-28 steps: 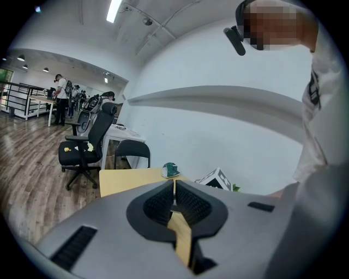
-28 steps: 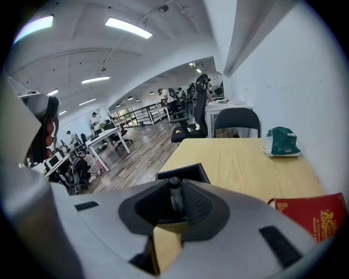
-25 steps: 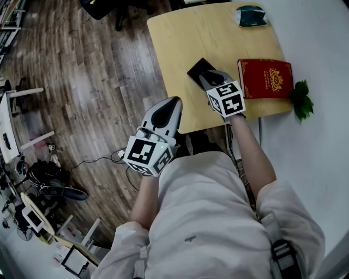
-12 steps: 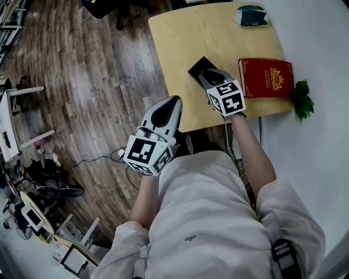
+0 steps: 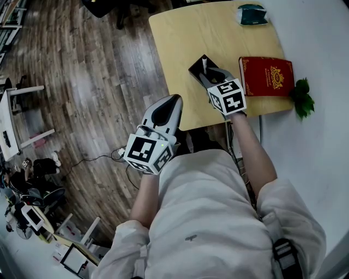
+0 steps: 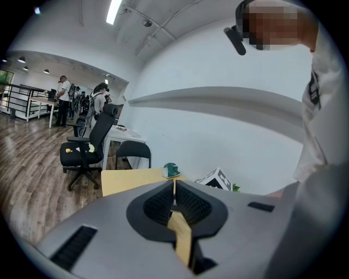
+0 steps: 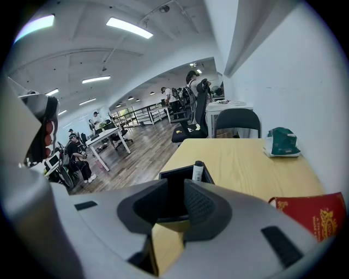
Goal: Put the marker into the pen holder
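Head view has the table (image 5: 180, 38) up at 12 o'clock, wood floor (image 5: 82, 71) off at 9; red book (image 5: 267, 76) lies at the table's 3 o'clock edge, with a little plant (image 5: 300, 98) at the book's 4 o'clock.

Left gripper (image 5: 173, 98) hangs off the table over the floor, around 7 o'clock from the holder (image 5: 196, 70); its own view shows the jaws (image 6: 174, 185) pressed together with nothing in them.

Right gripper (image 5: 207, 73) sits with its tips right at the holder's 5 o'clock side; can't tell if it's touching; in its own view the jaws (image 7: 175, 190) are spread apart and empty, and you look straight through the gap at the black holder (image 7: 180, 175).

Teal thing (image 5: 252, 14) lies way off at the table's 1 o'clock corner.

Marker (image 5: 204, 62) is standing upright in the holder, nobody gripping it; the right gripper view shows it (image 7: 198, 171) poking out of the opening, just at 1 o'clock from the jaw gap.
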Demonstrator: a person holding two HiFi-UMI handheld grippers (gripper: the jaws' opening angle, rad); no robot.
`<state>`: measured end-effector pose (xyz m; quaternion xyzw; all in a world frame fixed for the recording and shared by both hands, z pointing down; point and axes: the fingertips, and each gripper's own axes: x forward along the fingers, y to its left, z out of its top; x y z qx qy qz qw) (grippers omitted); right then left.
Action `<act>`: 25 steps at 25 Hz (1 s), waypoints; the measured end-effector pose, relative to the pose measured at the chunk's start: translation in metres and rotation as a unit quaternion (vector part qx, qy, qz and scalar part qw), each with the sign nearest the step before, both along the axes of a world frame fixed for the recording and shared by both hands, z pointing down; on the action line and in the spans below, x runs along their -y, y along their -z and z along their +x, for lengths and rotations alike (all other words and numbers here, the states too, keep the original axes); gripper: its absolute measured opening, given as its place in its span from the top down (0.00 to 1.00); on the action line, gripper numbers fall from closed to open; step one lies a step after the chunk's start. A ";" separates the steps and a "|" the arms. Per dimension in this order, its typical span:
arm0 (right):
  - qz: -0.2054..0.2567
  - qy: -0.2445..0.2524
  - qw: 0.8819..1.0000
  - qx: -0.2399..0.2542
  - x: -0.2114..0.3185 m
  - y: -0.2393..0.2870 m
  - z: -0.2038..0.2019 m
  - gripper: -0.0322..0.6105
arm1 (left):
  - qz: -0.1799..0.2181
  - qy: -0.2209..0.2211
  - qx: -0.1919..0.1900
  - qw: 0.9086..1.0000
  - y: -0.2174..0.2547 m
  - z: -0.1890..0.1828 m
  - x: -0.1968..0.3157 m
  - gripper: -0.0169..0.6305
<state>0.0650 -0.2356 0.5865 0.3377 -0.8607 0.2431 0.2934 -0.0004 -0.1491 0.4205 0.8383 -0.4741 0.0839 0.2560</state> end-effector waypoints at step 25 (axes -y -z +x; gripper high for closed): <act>0.027 -0.029 0.999 -0.007 -0.013 0.029 0.010 0.84 | 0.010 -0.022 0.002 1.000 0.007 -0.013 -0.010 0.95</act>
